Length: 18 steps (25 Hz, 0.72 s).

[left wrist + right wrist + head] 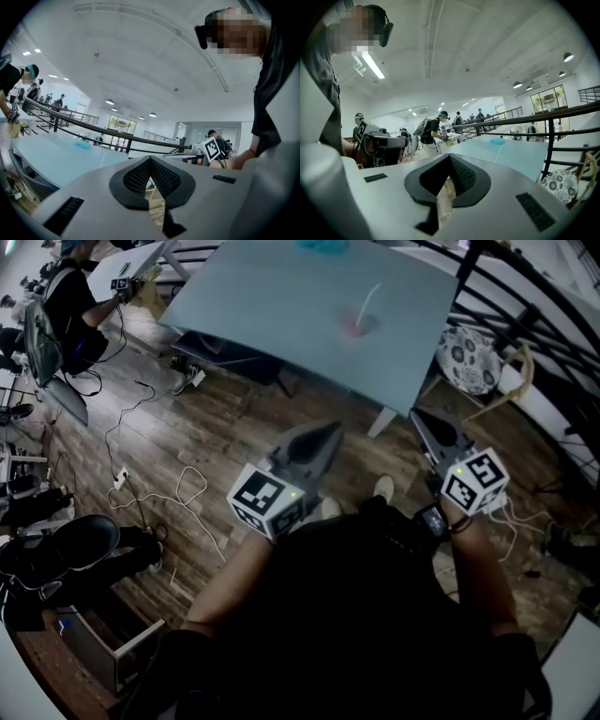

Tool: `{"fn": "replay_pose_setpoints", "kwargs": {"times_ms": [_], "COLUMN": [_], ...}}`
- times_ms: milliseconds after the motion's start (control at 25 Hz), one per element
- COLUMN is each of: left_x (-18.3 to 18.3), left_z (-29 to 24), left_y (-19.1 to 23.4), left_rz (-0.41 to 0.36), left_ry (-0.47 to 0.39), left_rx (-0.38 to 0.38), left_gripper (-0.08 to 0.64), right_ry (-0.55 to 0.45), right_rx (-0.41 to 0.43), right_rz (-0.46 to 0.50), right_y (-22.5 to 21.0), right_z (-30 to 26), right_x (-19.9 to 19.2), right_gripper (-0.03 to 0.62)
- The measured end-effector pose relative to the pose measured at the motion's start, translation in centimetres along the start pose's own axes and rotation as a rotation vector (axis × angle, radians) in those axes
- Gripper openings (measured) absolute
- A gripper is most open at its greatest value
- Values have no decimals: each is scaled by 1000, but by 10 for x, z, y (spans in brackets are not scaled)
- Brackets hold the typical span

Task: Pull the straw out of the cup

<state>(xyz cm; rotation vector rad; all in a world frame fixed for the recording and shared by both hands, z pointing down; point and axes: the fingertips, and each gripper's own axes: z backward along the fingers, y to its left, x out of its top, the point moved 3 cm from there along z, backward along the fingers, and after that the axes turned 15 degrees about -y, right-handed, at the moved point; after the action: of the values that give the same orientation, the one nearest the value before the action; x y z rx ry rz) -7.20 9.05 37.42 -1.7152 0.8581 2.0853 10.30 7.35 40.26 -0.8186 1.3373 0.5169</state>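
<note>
A small pink cup (357, 325) stands on the pale blue table (281, 306), with a white straw (371, 300) leaning up and to the right out of it. Both grippers hang over the wooden floor, short of the table's near edge and well away from the cup. My left gripper (330, 427) points toward the table, its jaws together and nothing between them (150, 159). My right gripper (419, 415) sits to its right, also shut and holding nothing (450, 157). In the right gripper view the straw (500, 151) shows as a thin white line on the table.
A teal object (323, 245) lies at the table's far edge. A chair with a patterned cushion (469, 359) and a black railing (525, 306) stand to the right. A white table leg (382, 420) is between the grippers. Cables (178, 488) trail over the floor at left, near a seated person (75, 306).
</note>
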Motion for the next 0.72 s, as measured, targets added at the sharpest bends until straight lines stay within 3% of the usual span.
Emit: {"fn": "replay_pose_setpoints", "kwargs": {"times_ms": [720], "left_x": [-6], "left_z": [44], "left_y": [-12], "left_rz": [31], "left_ry": [0], "left_rx": [-44], "left_gripper": [11], "right_ry": [19], "right_rx": [-14], "right_rz": [-26], "right_y": [81], "right_z": [20], "right_x": [-9], "right_gripper": [11]}}
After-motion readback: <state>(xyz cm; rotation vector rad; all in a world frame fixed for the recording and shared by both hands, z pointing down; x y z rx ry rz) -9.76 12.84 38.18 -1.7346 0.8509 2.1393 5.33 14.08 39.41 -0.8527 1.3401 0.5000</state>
